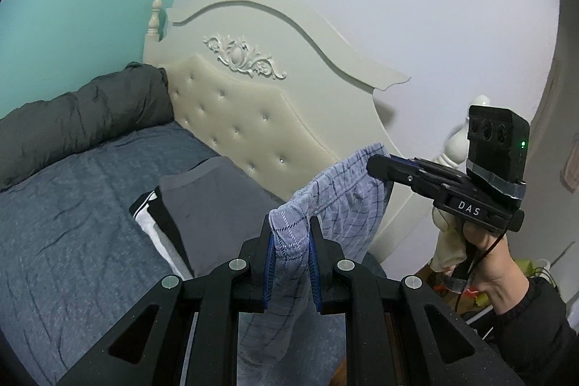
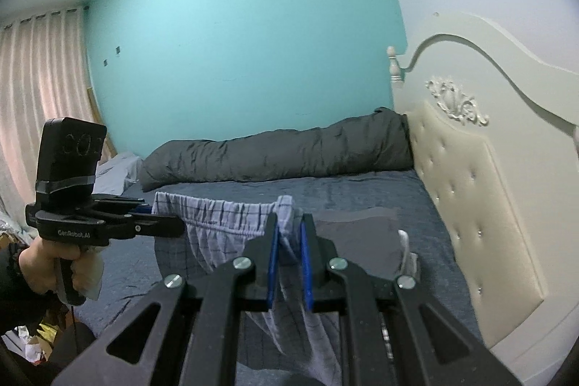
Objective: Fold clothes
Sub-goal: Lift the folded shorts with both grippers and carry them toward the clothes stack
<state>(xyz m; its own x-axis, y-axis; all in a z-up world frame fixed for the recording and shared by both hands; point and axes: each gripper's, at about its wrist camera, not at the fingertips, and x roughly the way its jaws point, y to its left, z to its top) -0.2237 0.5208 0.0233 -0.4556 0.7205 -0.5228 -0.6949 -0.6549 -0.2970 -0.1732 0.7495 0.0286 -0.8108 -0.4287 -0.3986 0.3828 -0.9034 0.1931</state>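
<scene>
Pale blue plaid shorts (image 1: 347,205) hang stretched in the air by the waistband between my two grippers, above the bed. My left gripper (image 1: 292,223) is shut on one end of the waistband, and cloth droops between its blue pads. My right gripper (image 1: 374,165) is shut on the other end, to the right and a little higher. In the right wrist view the right gripper (image 2: 289,219) pinches the shorts (image 2: 224,216), and the left gripper (image 2: 179,226) holds them at the left. A person's hand grips each handle.
A folded grey garment (image 1: 213,194) lies on a black-and-white one (image 1: 148,216) on the blue bed sheet (image 1: 72,205) near the cream headboard (image 1: 253,125). A rolled grey duvet (image 2: 275,151) runs along the teal wall. Curtains (image 2: 36,78) and floor clutter (image 2: 29,342) are at the left.
</scene>
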